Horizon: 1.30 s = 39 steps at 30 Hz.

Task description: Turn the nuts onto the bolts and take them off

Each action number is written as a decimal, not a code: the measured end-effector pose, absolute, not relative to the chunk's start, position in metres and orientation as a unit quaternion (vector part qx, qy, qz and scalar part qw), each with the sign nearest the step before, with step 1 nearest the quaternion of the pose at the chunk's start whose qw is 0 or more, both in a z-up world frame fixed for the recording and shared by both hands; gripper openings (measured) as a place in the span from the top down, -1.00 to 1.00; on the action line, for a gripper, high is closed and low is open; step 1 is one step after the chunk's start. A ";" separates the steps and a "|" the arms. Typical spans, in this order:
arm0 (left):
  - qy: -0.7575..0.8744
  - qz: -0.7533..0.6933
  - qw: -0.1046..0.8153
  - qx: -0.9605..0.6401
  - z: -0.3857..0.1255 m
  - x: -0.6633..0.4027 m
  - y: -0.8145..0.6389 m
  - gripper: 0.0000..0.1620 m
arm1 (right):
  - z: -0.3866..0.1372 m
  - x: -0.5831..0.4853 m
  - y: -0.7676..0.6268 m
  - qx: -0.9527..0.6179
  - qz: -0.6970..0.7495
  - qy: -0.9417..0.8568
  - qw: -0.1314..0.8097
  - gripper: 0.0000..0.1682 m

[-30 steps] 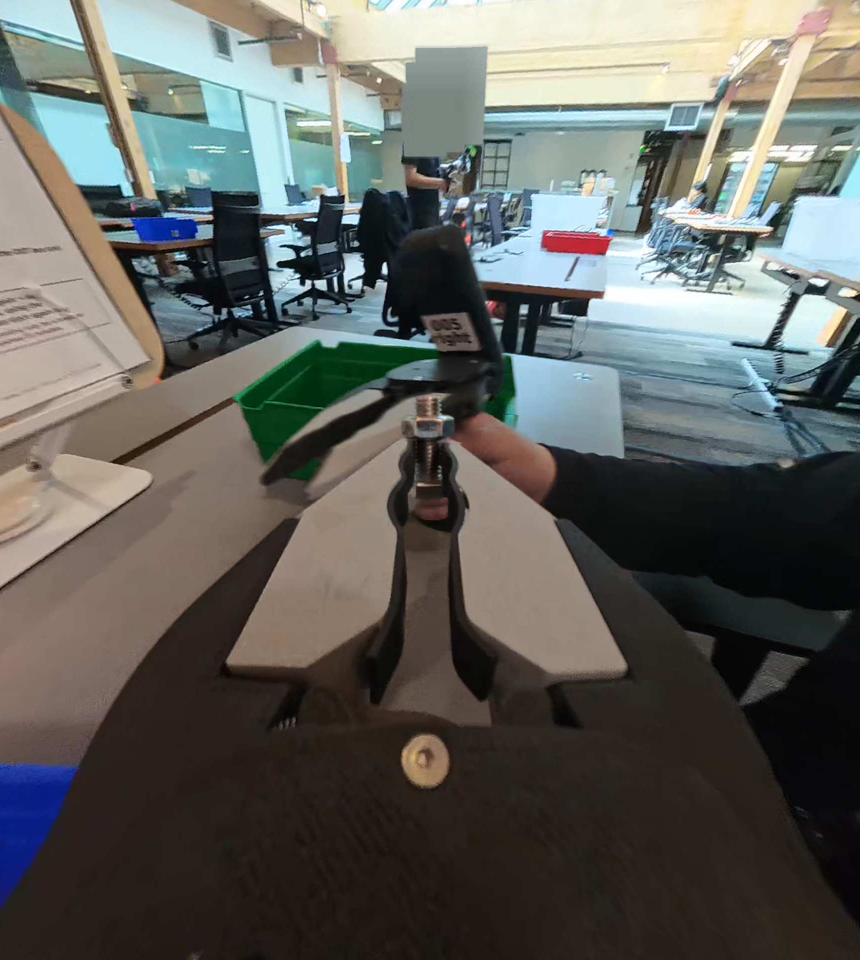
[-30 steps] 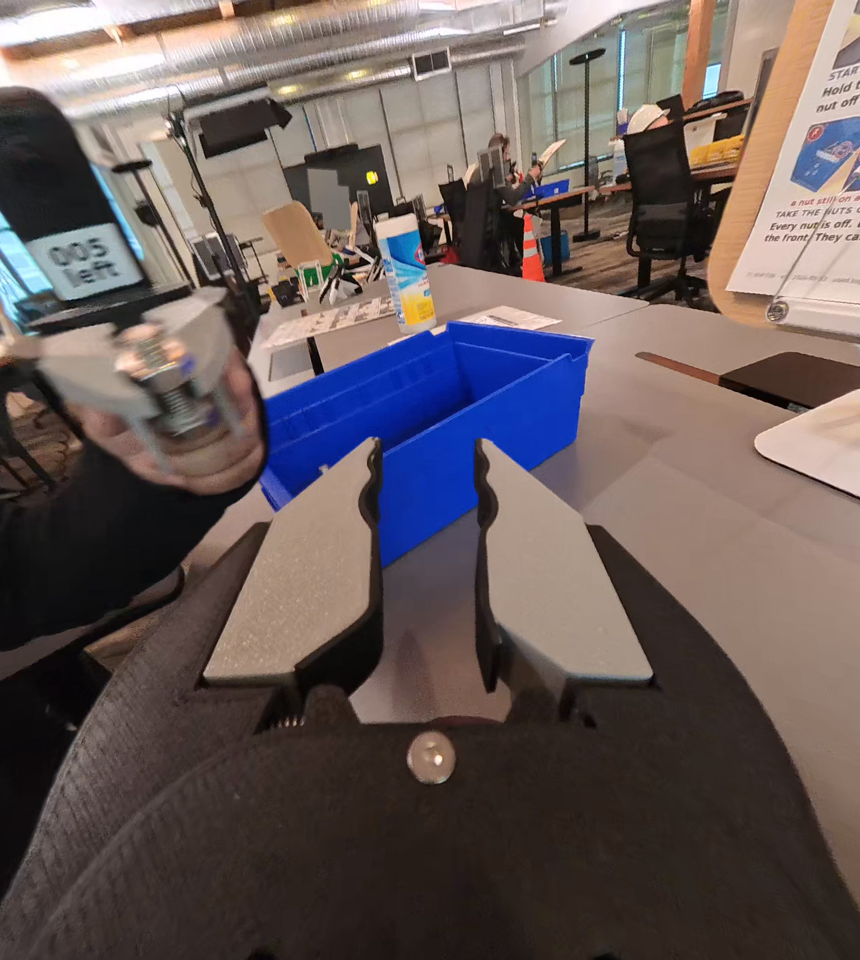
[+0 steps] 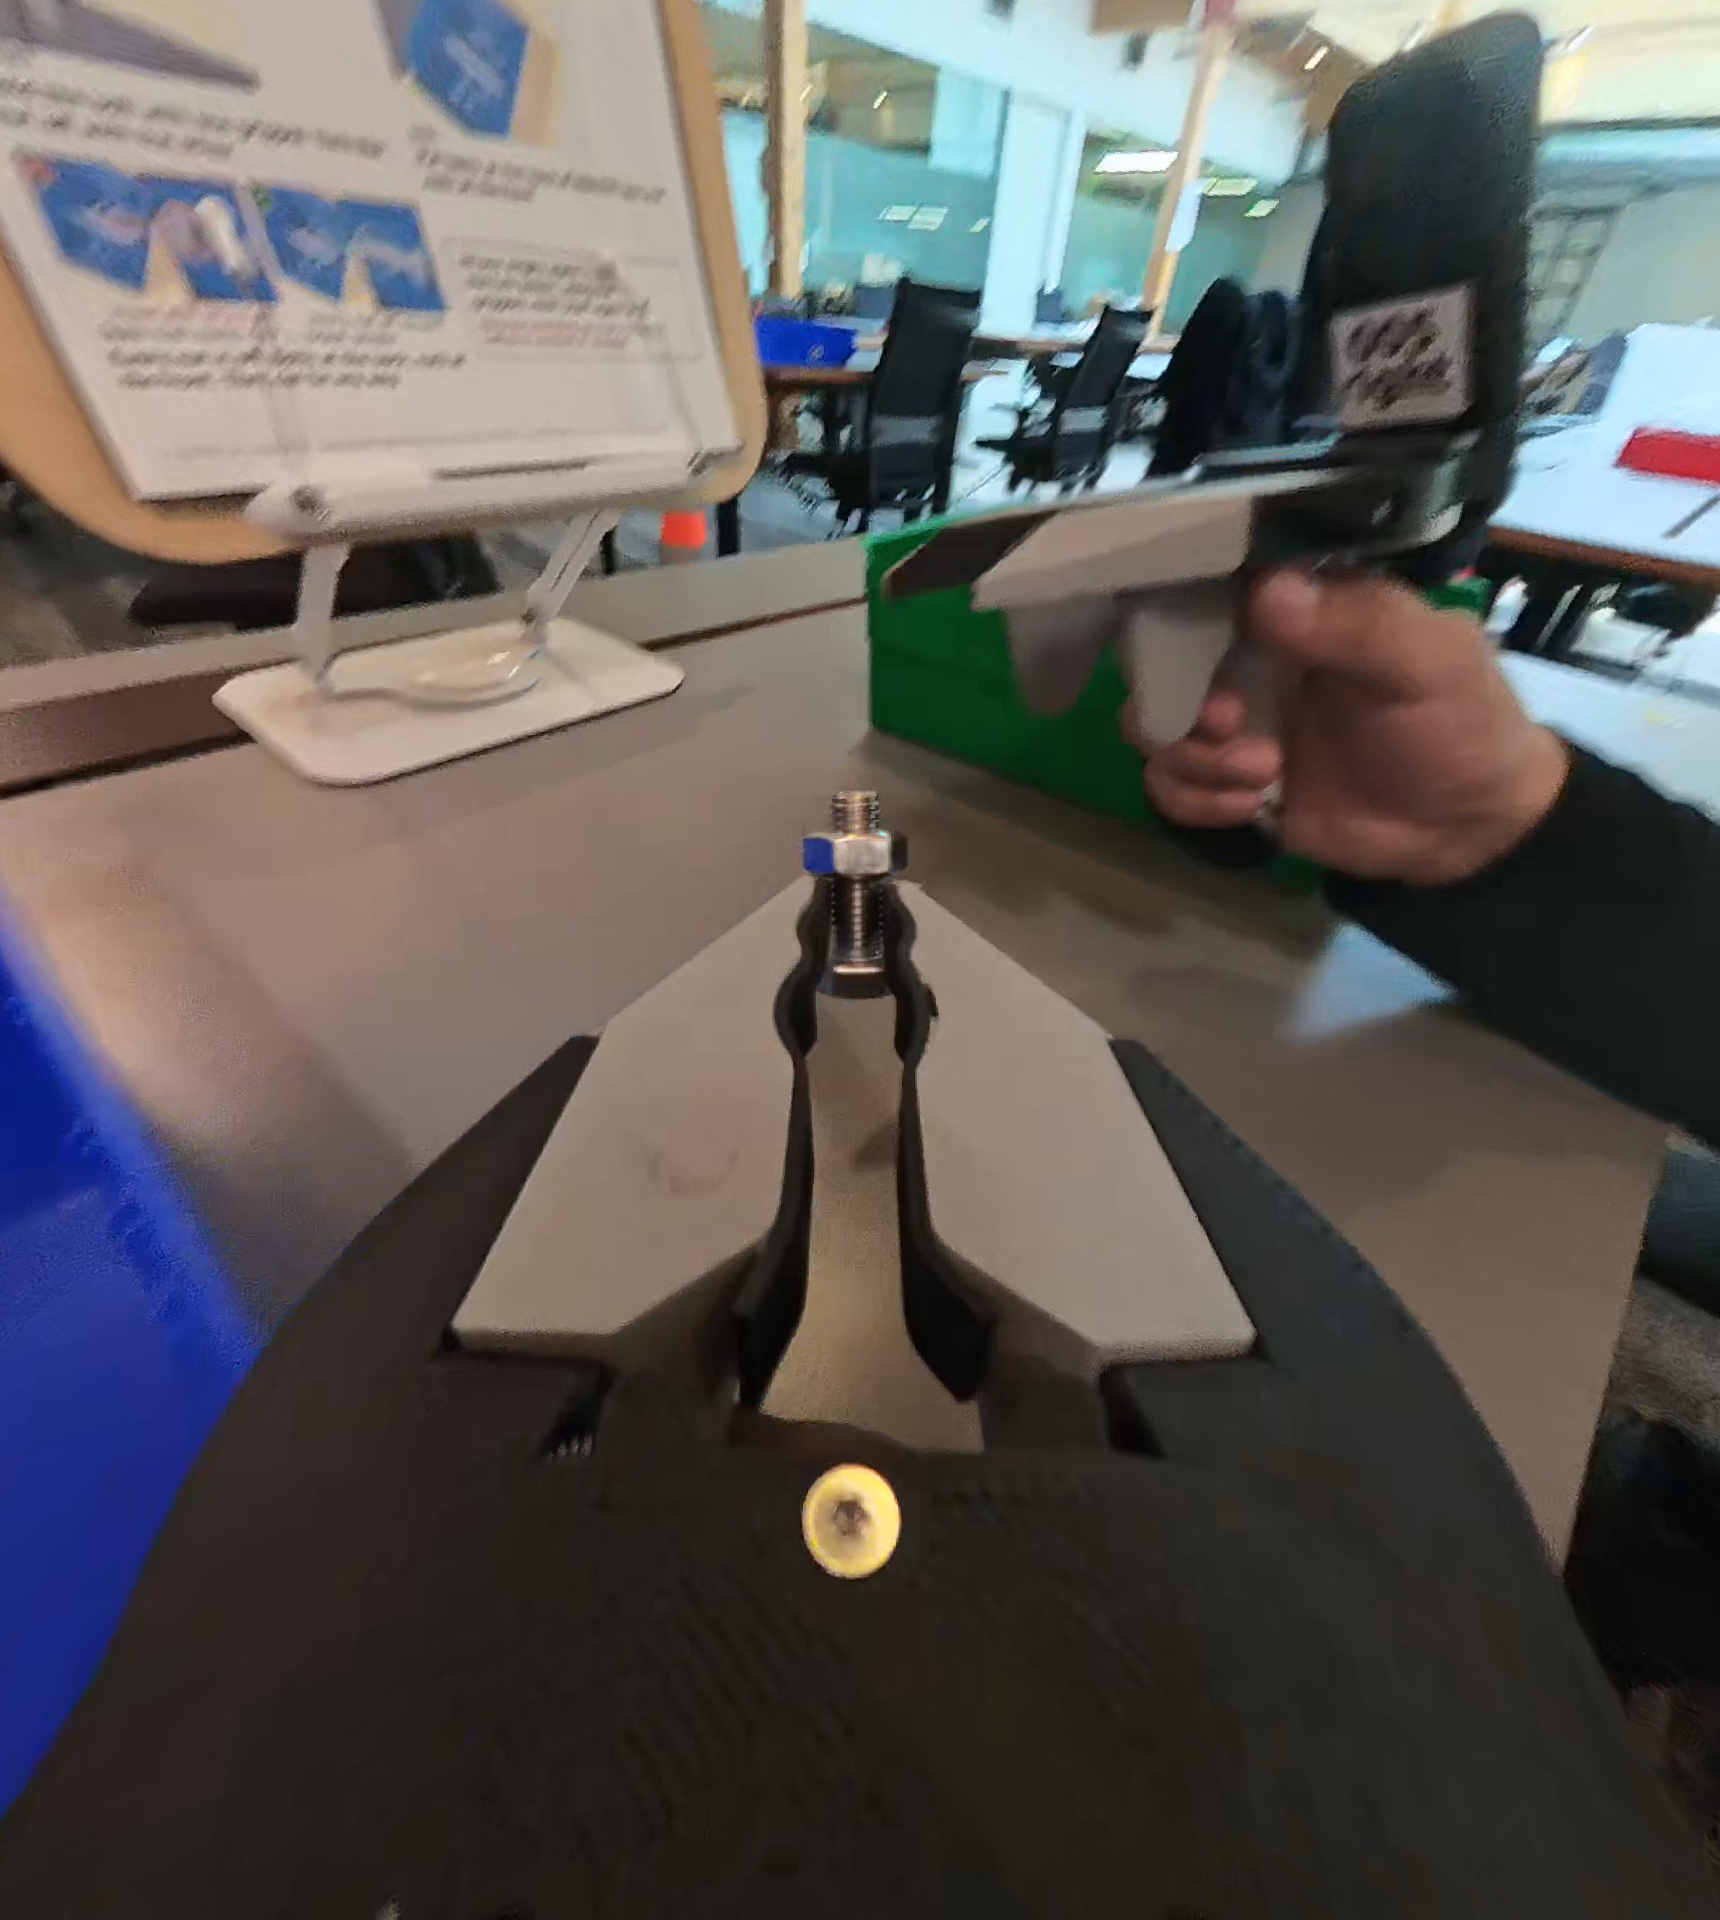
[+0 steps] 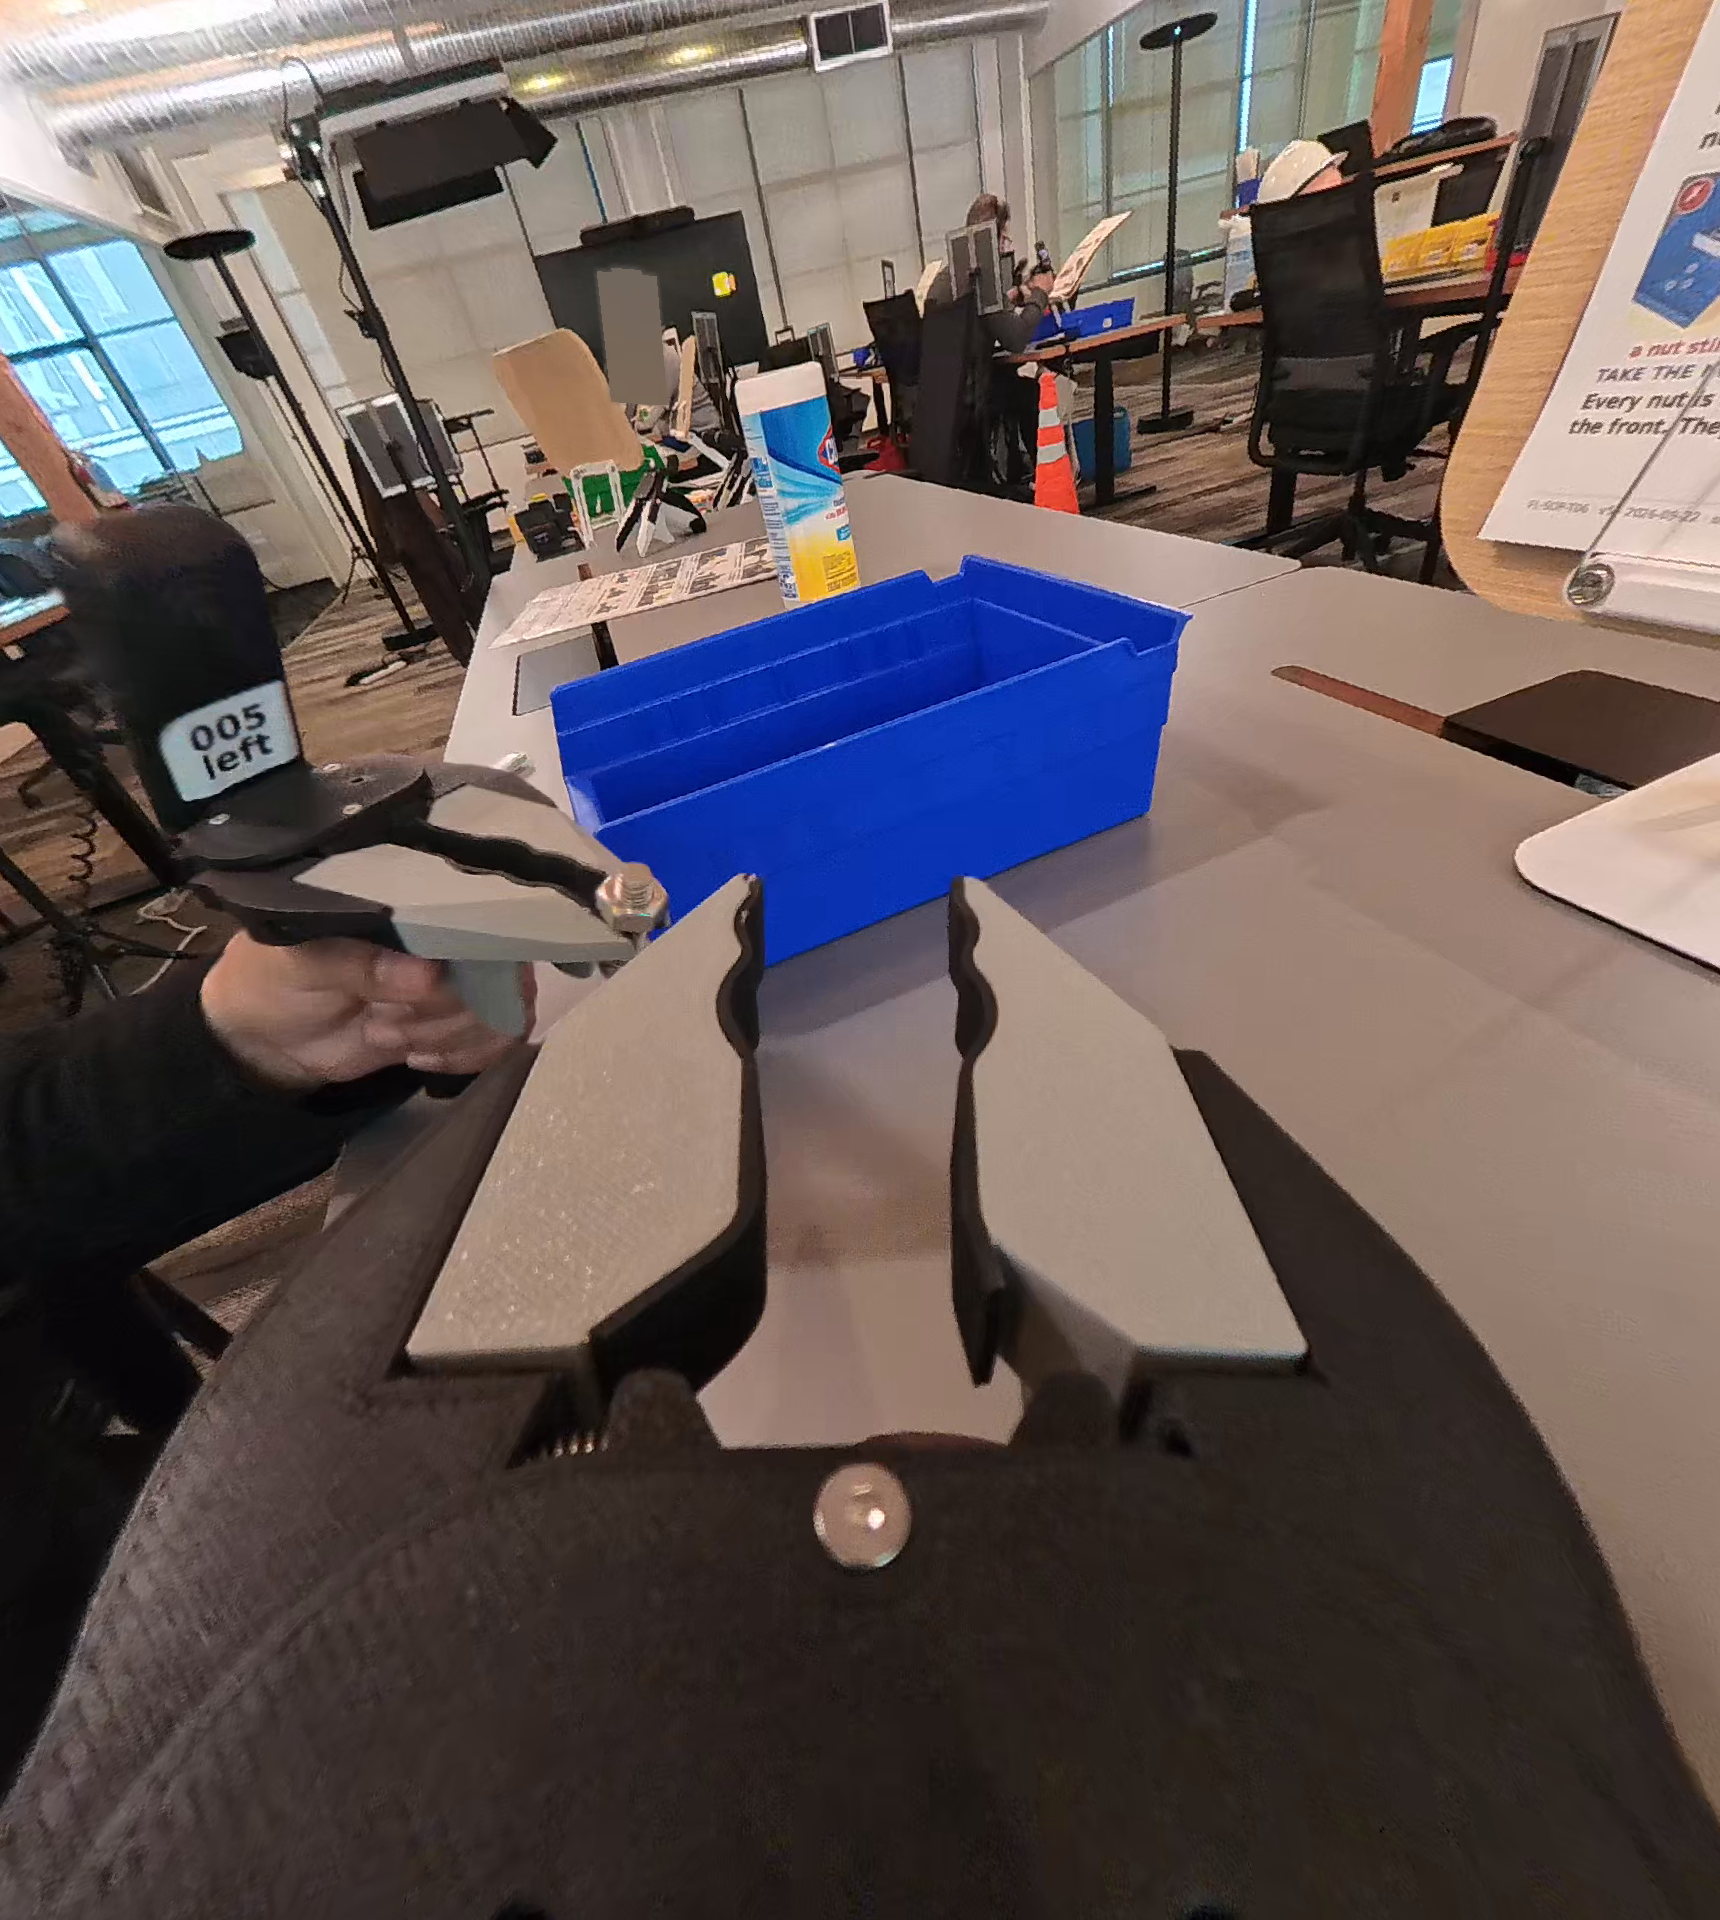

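My left gripper (image 3: 856, 940) is shut on a steel bolt (image 3: 854, 930) that stands upright between its fingertips. A hex nut (image 3: 856, 854) sits near the bolt's top, with a few threads above it. My right gripper (image 4: 854, 914) is open and empty above the grey table (image 4: 1355, 1039). In the left wrist view the right gripper (image 3: 939, 584) is up at the right, apart from the nut, held by a hand (image 3: 1375, 727). In the right wrist view the left gripper (image 4: 612, 920) with its nut (image 4: 636, 902) is just left of my right gripper's left fingertip.
An empty blue bin (image 4: 866, 748) stands straight ahead of the right gripper; its blurred wall (image 3: 25, 1299) is at the left gripper's left. A green bin (image 3: 949, 665) is behind the right gripper. An instruction board on a white stand (image 3: 368, 312) is at the back. A wipes canister (image 4: 799, 488) stands behind the blue bin. My hands' fingertips stand some 9 centimetres from each other.
The left gripper has swung left and down with the bolt. The right gripper, which was over the nut, is now off to the side, apart from it and still open.
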State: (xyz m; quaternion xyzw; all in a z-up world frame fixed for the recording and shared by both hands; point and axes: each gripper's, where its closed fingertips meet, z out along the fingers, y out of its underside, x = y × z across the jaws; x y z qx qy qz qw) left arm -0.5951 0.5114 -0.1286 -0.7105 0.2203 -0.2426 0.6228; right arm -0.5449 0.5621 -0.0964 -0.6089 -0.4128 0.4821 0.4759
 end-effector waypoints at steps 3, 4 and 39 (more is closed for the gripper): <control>0.239 -0.276 0.650 -0.667 -0.106 -0.565 0.527 0.92 | -0.091 -0.539 0.570 -0.611 0.469 -0.398 0.499 0.60; 0.242 -0.271 0.663 -0.655 -0.100 -0.559 0.536 0.92 | -0.089 -0.535 0.573 -0.612 0.460 -0.392 0.510 0.59; 0.218 -0.490 0.598 -0.596 -0.086 -0.531 0.574 0.91 | -0.101 -0.549 0.568 -0.595 0.442 -0.417 0.526 0.79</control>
